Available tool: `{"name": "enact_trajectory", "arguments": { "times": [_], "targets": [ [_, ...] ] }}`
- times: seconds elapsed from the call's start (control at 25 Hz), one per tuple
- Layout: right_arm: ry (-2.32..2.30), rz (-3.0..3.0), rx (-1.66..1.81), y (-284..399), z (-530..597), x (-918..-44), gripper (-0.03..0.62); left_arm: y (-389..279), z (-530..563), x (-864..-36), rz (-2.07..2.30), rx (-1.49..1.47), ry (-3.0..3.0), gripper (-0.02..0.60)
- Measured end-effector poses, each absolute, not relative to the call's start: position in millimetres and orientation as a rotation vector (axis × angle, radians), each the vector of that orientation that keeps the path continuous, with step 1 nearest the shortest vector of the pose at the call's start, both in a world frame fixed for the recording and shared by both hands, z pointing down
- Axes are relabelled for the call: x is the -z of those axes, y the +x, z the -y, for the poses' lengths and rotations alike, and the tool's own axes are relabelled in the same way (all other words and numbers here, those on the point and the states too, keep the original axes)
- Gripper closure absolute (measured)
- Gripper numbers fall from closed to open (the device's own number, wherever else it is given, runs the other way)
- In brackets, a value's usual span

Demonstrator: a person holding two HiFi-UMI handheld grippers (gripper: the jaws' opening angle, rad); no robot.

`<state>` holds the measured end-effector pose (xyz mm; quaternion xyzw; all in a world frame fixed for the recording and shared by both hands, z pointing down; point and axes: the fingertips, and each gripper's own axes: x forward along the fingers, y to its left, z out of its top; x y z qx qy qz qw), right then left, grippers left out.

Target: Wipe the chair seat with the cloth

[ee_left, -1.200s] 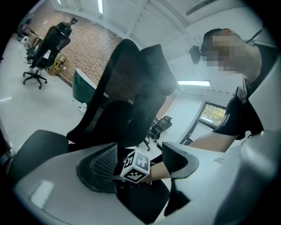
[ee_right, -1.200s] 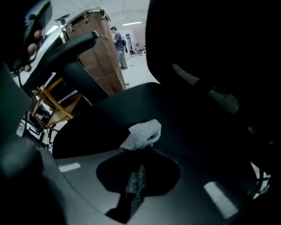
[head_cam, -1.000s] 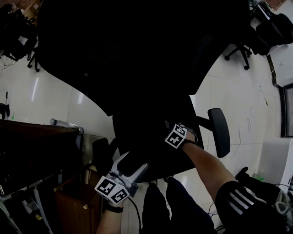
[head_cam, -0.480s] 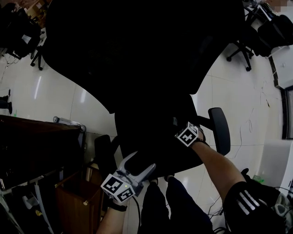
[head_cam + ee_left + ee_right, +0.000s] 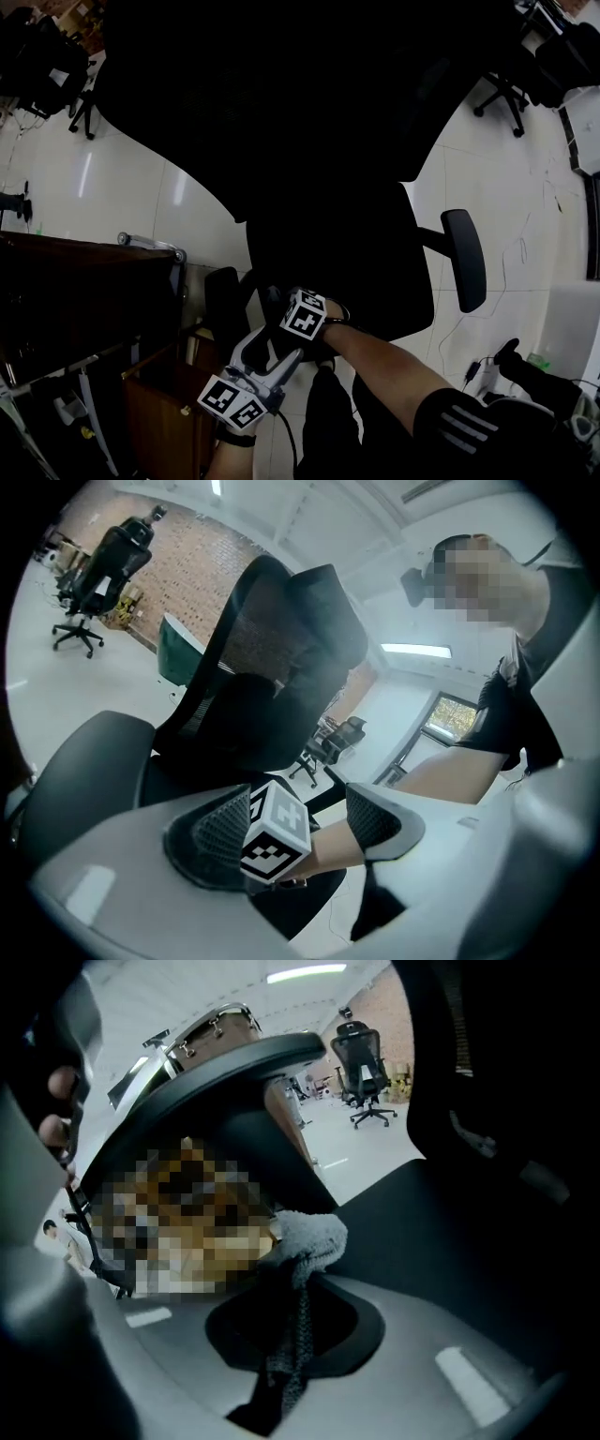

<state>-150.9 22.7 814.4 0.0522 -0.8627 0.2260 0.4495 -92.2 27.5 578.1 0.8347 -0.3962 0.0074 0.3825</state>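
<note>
Right hand-held gripper [image 5: 292, 1321] is clamped on the grey cloth [image 5: 307, 1234]. Cloth sits at the near left edge of the chair seat [image 5: 347, 253], contact unclear. Left hand-held gripper [image 5: 300, 822] is wide, empty, just off the seat front. Looks mid-wipe. Seat is too dark to judge coverage, so assume most remains.

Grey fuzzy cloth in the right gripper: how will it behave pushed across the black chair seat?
The grey fuzzy cloth is likely floppy: it bunches in a soft wad beyond the shut right gripper. Probably light, since a narrow pinched strand carries it. Its nap may drag on the black chair seat rather than slide.
</note>
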Motion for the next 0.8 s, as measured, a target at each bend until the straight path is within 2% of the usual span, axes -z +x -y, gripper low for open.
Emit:
{"name": "enact_trajectory", "arguments": {
  "times": [0.16,0.32,0.8],
  "targets": [
    [0.119,2.118,-0.545,-156.9,-36.1,-829.4,0.565,-98.6,-34.9,-585.1,1.023,-0.017,2.11,0.238],
    [0.121,2.102,-0.468,-129.9,-32.3,-836.4,0.565,-92.2,-37.2,-588.2,1.0,-0.015,2.103,0.238],
    [0.471,1.833,-0.529,143.9,6.3,-854.1,0.565,-30.2,-29.2,-578.2,0.848,-0.021,2.145,0.238]
  ]
}}
